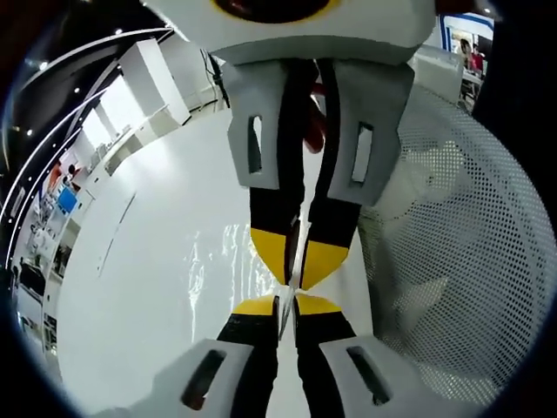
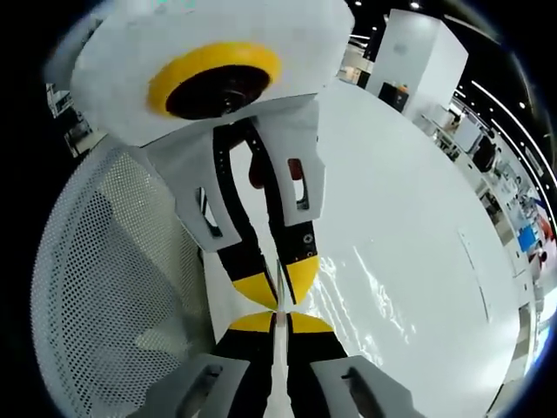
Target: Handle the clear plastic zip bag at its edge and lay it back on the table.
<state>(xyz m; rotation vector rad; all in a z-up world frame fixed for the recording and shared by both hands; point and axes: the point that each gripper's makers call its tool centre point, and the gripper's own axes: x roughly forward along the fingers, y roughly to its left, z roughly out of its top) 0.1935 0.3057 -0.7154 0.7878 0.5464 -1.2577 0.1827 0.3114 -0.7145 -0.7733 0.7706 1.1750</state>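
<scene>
Both hand-held grippers, left (image 1: 288,306) and right (image 2: 277,320), are closed tip-to-tip on the bag's (image 1: 218,270) edge above the worktop (image 1: 130,296); next, lower it flat and release.

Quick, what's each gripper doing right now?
Left gripper: shut on the clear zip bag edge.
Right gripper: shut on the same edge.
</scene>
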